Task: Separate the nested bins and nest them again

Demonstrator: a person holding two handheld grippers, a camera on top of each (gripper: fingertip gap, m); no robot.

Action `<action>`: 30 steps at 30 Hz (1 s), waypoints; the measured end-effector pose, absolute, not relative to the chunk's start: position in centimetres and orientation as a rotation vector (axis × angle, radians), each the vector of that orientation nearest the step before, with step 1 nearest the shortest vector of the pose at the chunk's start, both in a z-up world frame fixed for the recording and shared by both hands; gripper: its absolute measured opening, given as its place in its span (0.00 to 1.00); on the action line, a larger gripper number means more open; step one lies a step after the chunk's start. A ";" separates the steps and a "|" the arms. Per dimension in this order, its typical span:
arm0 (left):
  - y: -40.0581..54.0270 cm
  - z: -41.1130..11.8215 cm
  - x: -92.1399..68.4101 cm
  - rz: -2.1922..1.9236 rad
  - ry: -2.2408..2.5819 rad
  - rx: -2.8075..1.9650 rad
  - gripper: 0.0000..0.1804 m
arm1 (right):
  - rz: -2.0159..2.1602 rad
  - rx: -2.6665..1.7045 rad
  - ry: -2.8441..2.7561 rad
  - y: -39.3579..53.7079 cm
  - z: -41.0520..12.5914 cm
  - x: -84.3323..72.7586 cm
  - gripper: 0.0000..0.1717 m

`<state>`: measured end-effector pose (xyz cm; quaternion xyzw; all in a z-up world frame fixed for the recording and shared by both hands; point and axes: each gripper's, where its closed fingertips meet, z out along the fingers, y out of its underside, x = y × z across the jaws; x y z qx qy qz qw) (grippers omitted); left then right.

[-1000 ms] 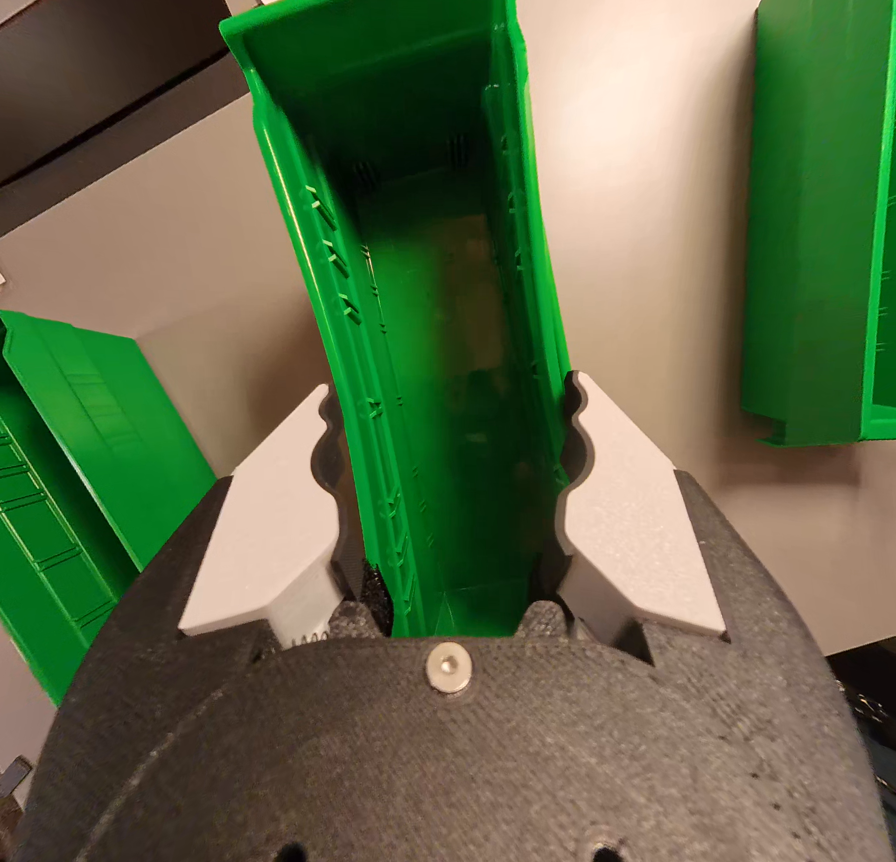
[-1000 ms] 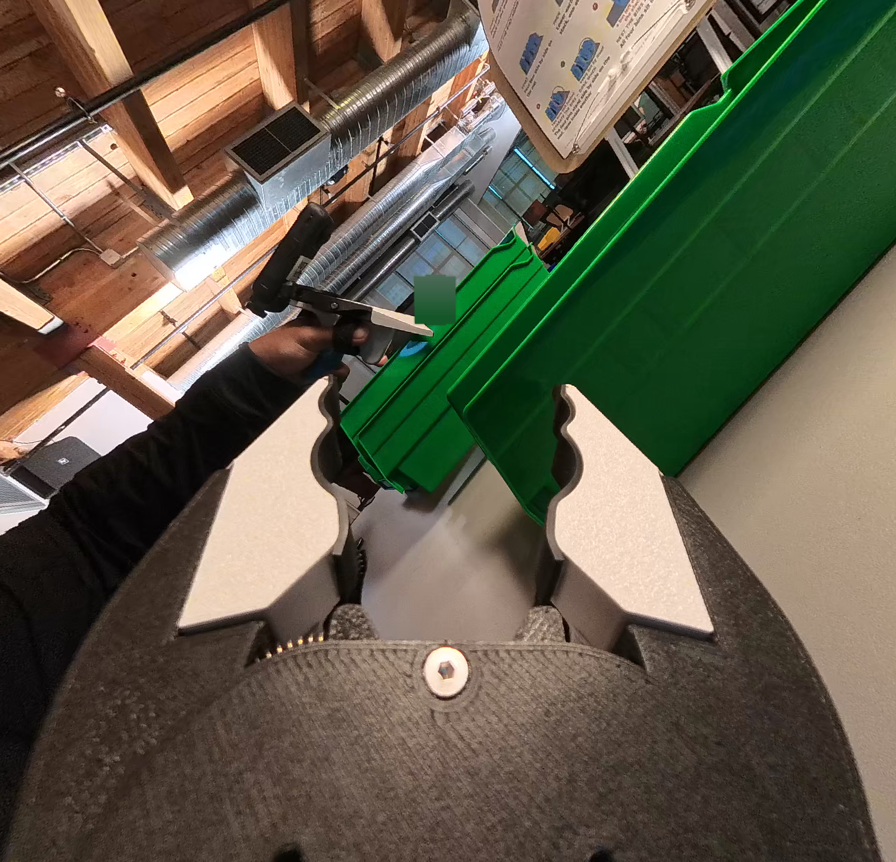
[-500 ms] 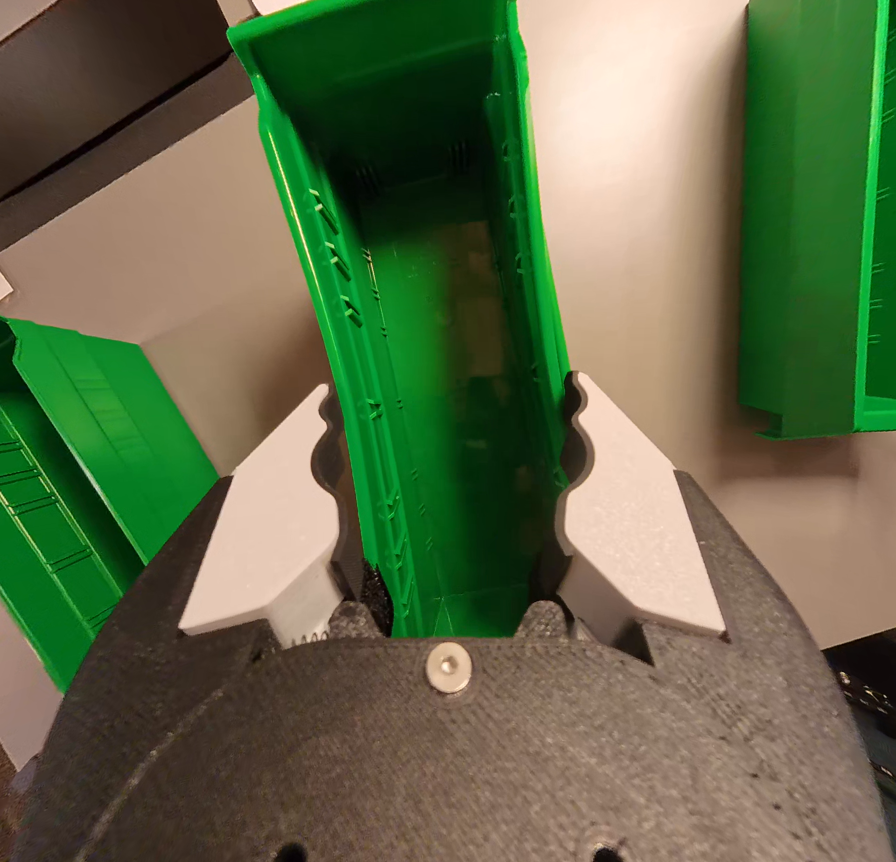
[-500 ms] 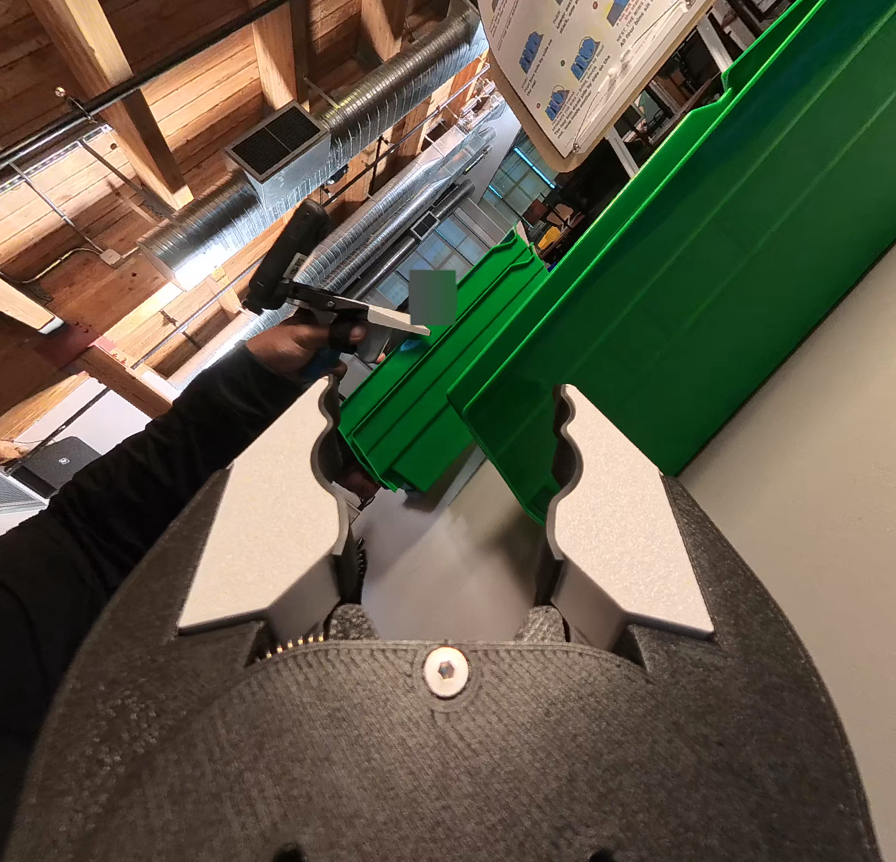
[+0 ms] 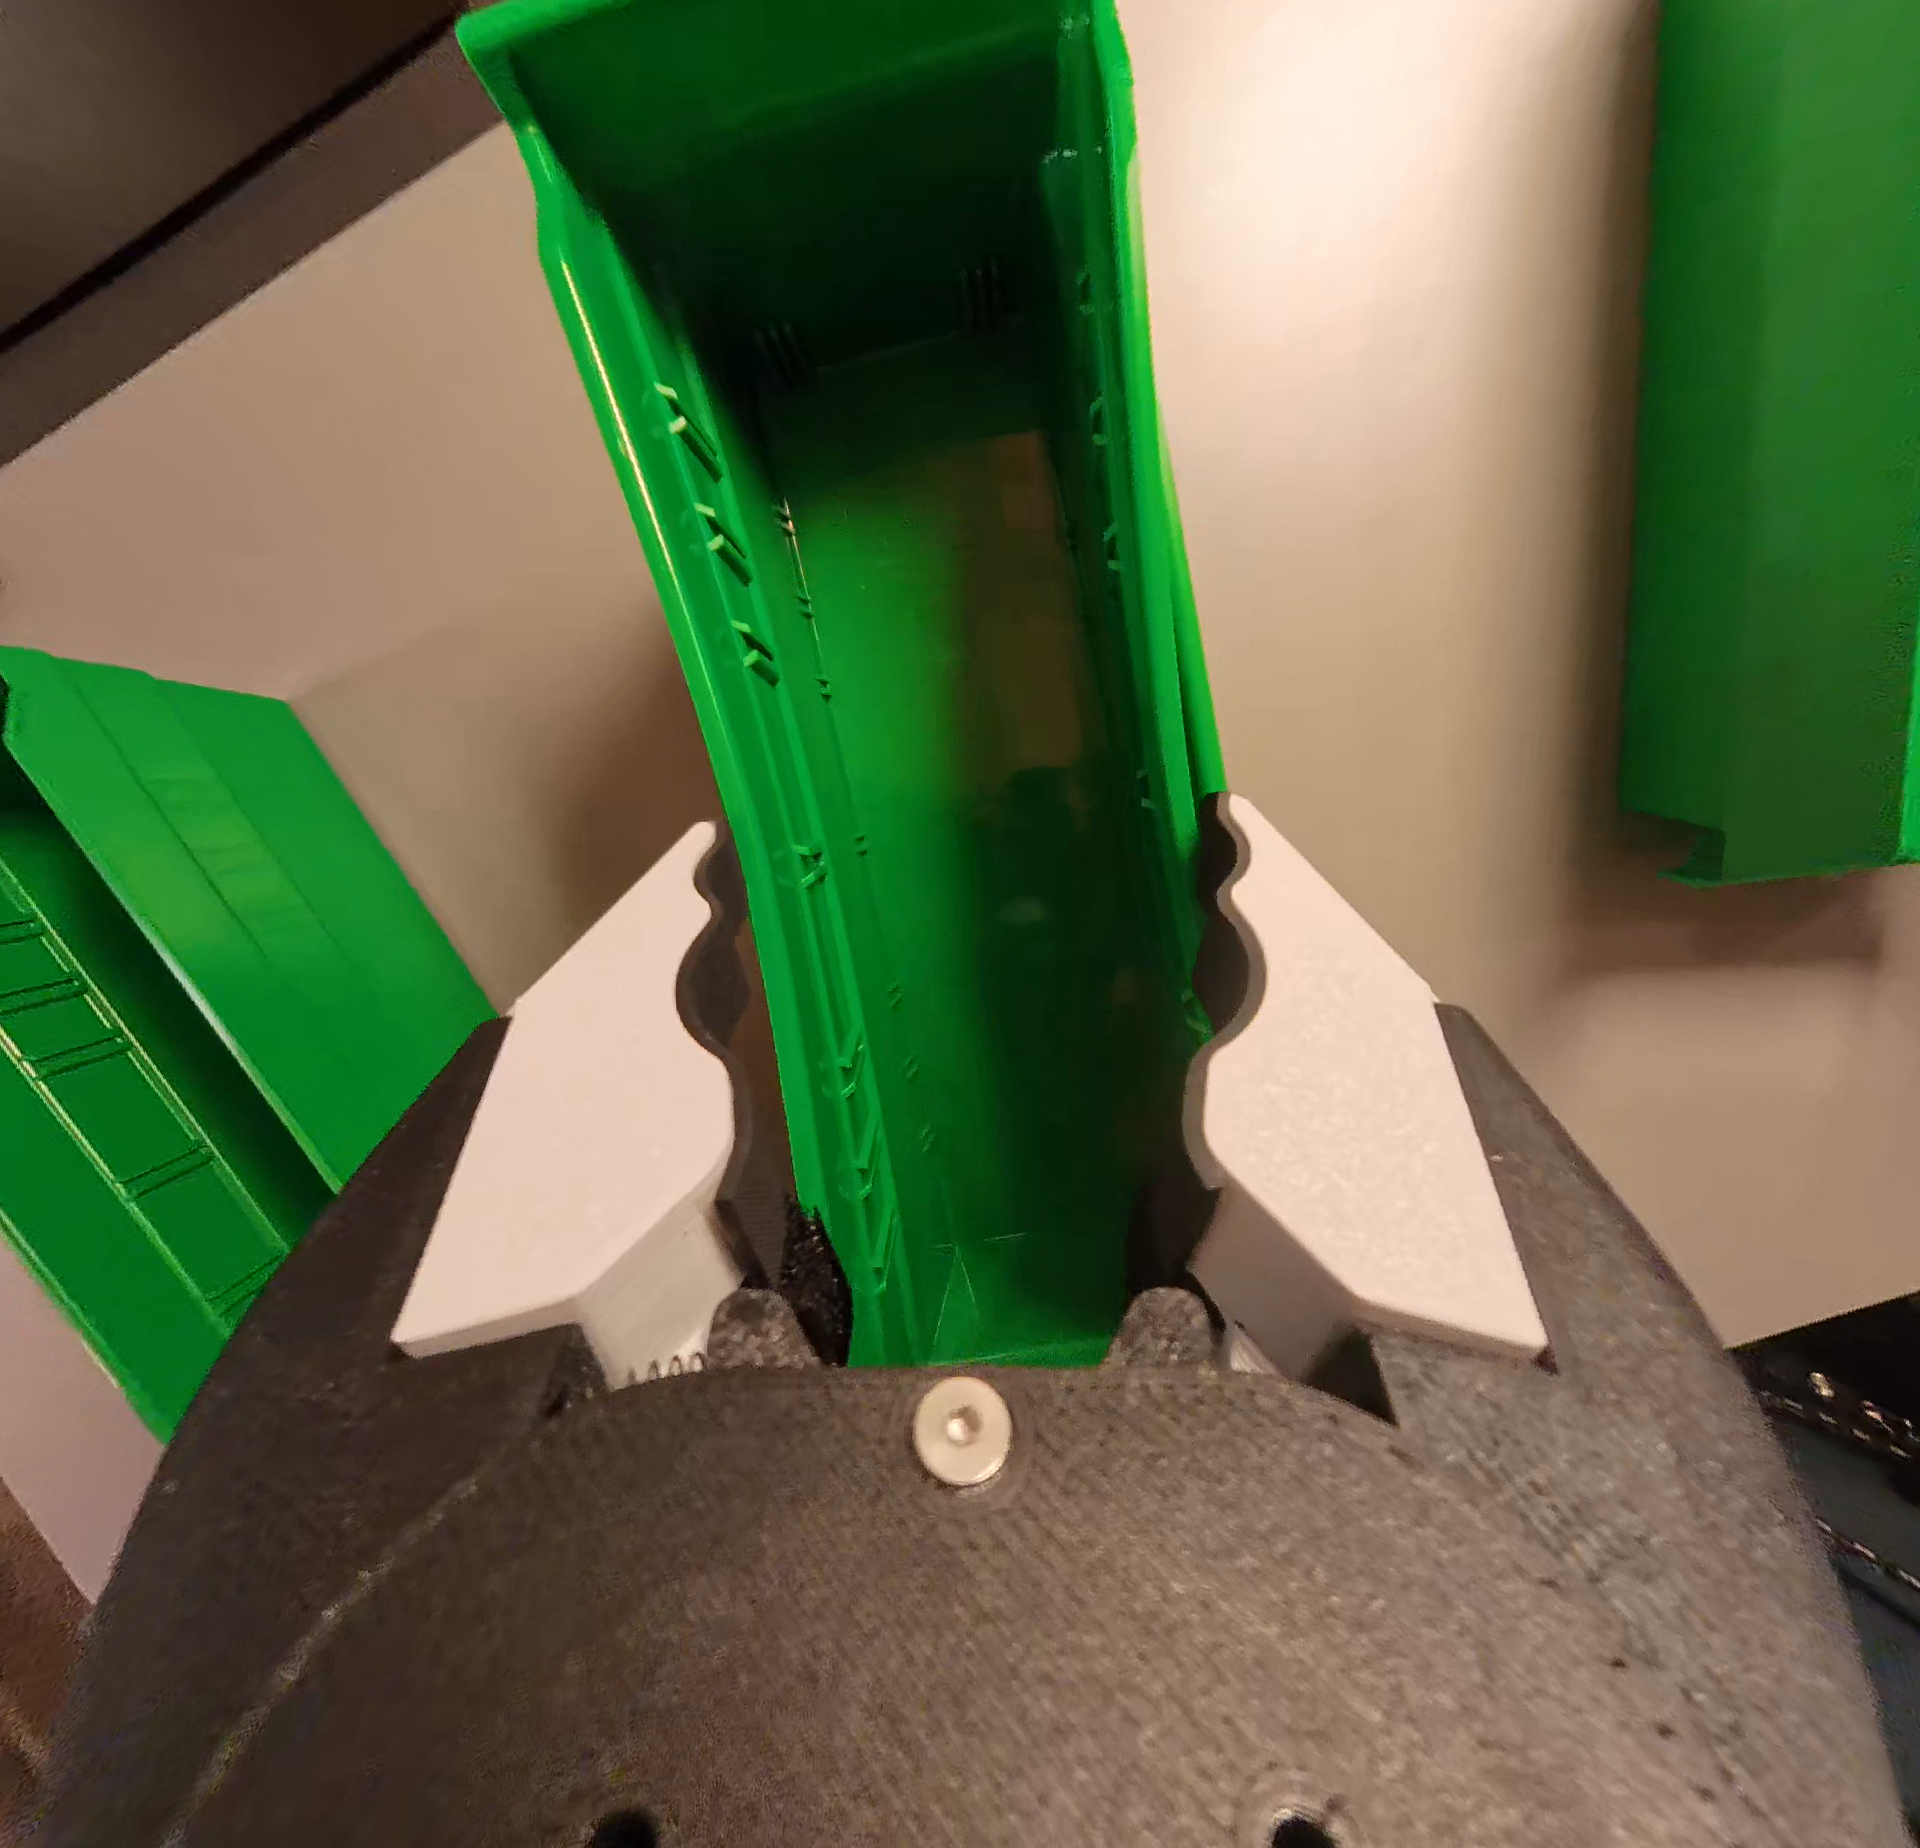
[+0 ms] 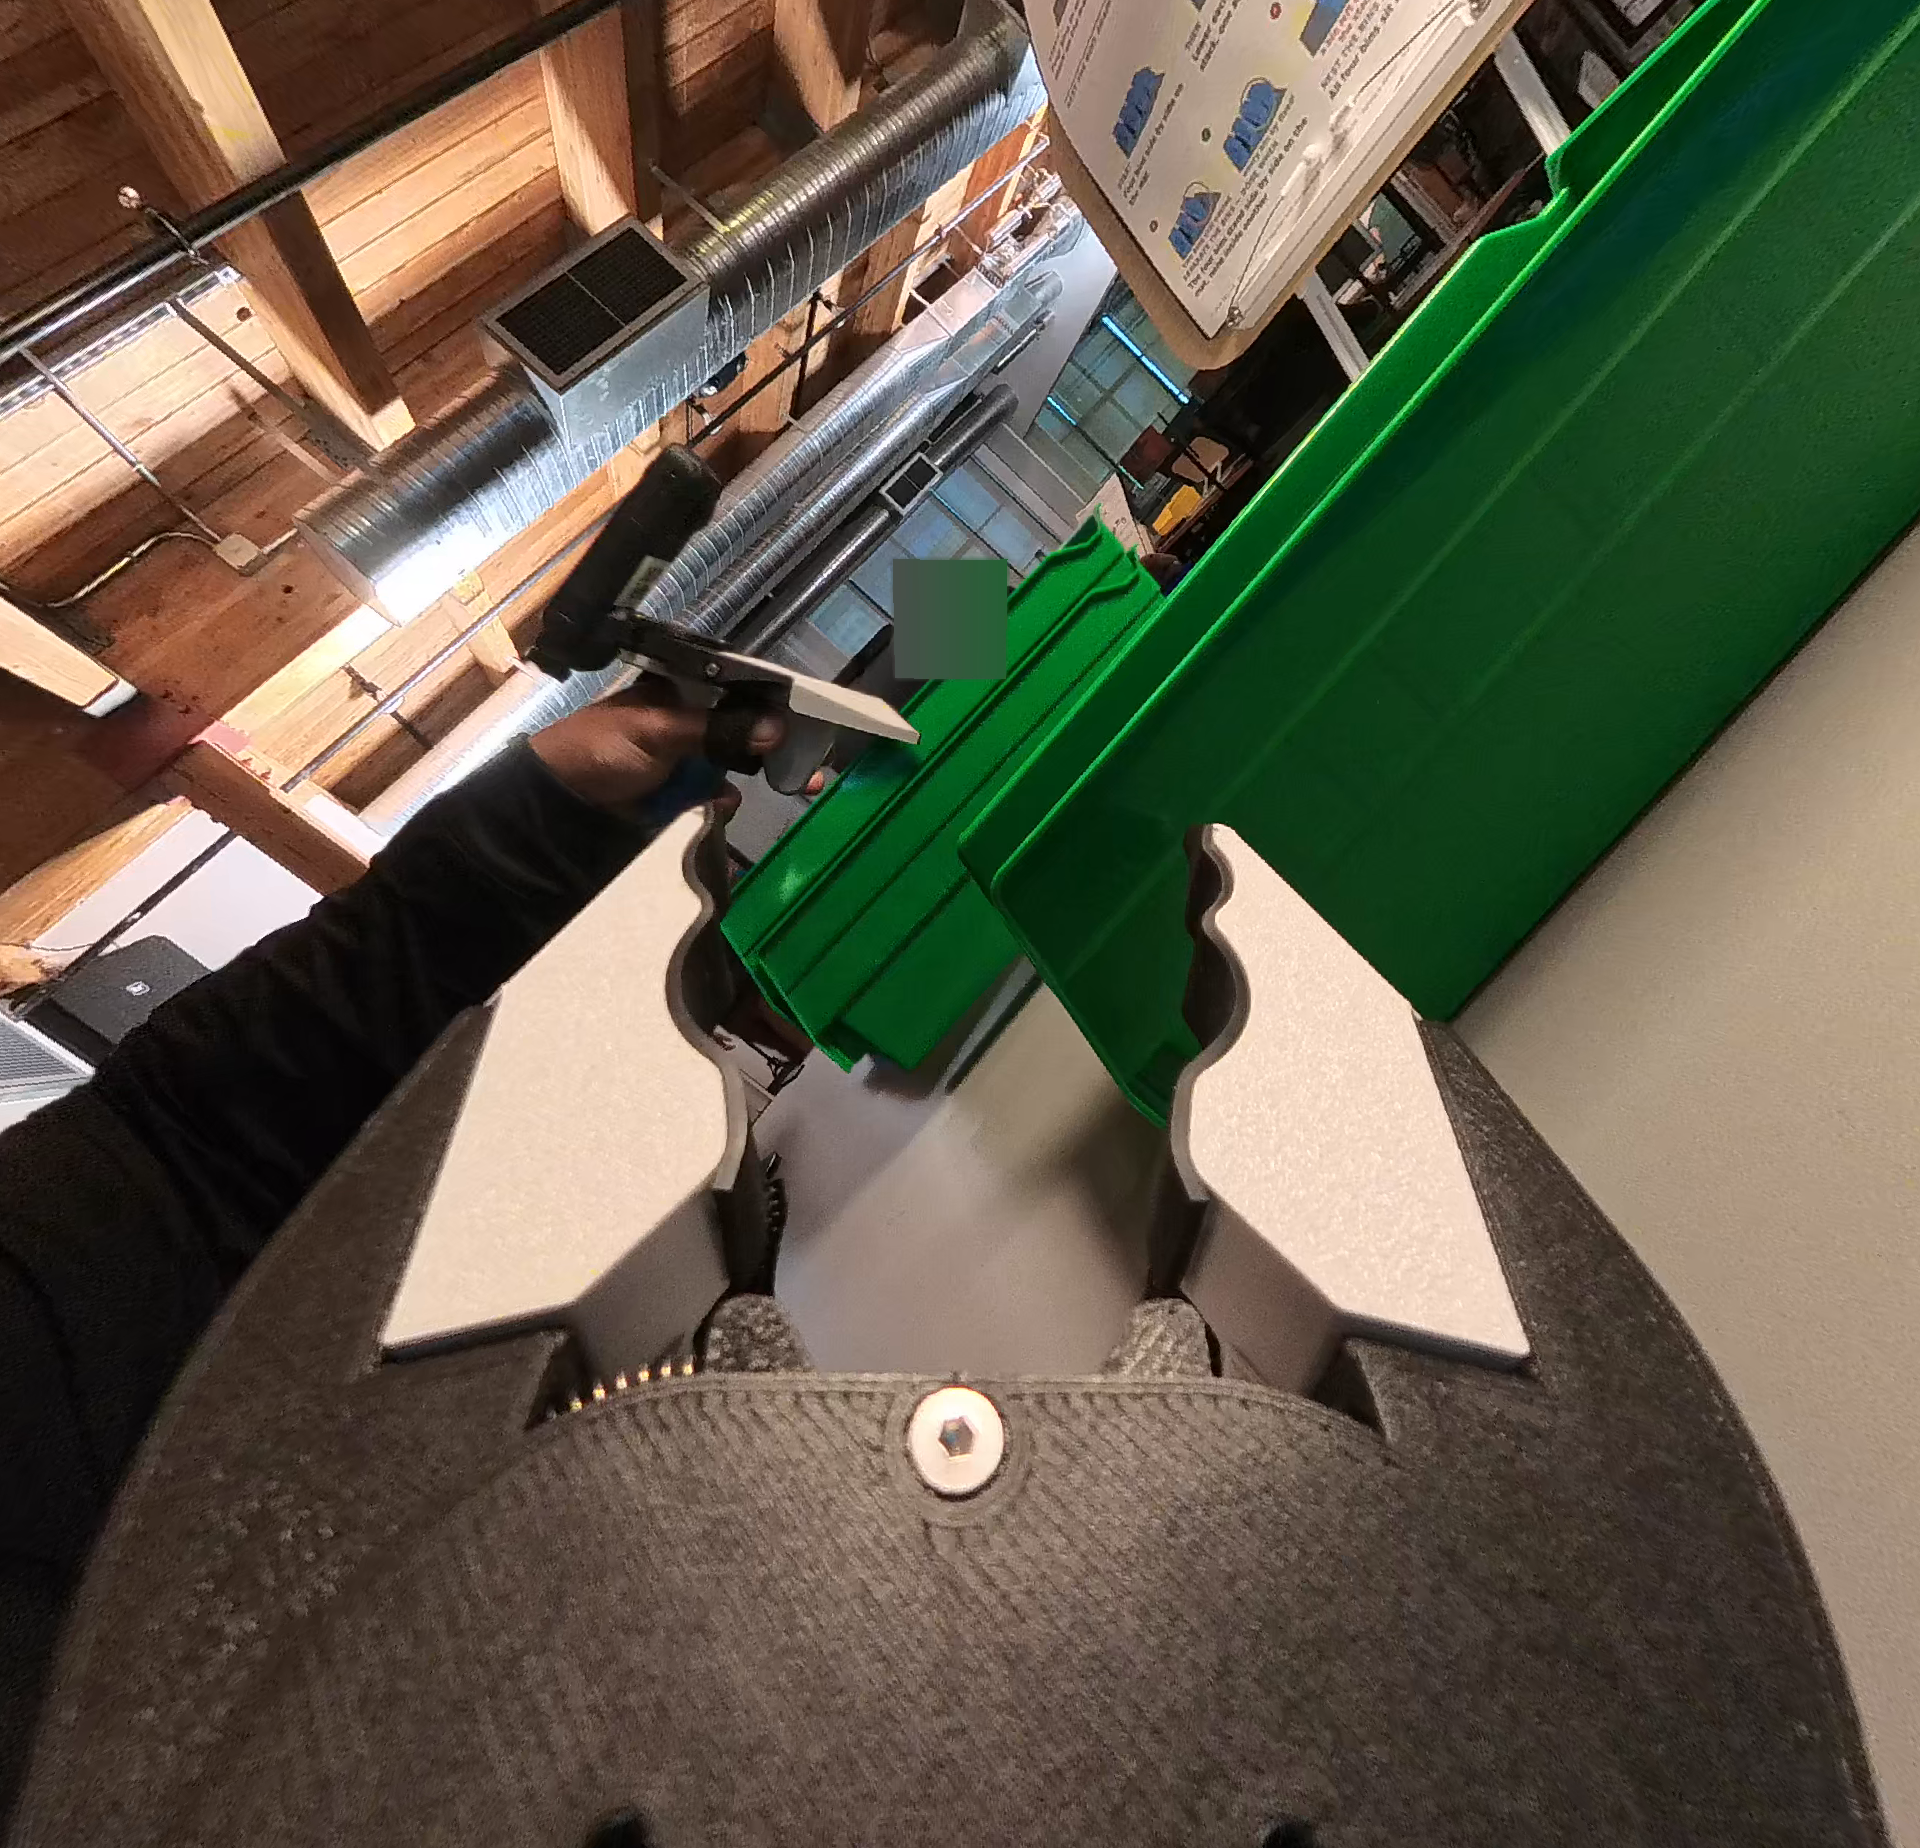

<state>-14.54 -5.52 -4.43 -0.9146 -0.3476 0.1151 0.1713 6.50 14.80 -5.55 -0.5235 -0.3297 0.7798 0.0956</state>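
Wooden ceiling beams (image 6: 197,84) above; silver ducts (image 6: 831,198) run toward bright windows (image 6: 1112,385); pale tabletop (image 6: 1714,967) below.

Left gripper (image 5: 961,822): jaws spread wide around a green bin (image 5: 904,655), held by a hand (image 6: 623,749) on a black-sleeved arm. Right gripper (image 6: 956,832): jaws wide apart, clamping nothing.

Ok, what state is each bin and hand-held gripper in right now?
Left hand-held gripper: closed on the narrow green bin.
Narrow green bin: gripped, empty inside.
Right hand-held gripper: open, holding nothing.
Large green bin: resting on the table, ungripped.
Third green bin: set apart, ungripped.
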 end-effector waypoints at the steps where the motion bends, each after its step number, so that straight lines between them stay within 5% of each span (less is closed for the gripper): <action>1: -5.5 -4.4 -14.6 0.328 -0.988 -2.592 0.47 | 2.313 -1.552 -0.975 14.8 -5.5 6.5 0.52; 30: -5.6 -3.6 -14.5 0.343 -0.967 -2.553 0.48 | 2.309 -1.550 -0.980 14.8 -5.6 6.5 0.52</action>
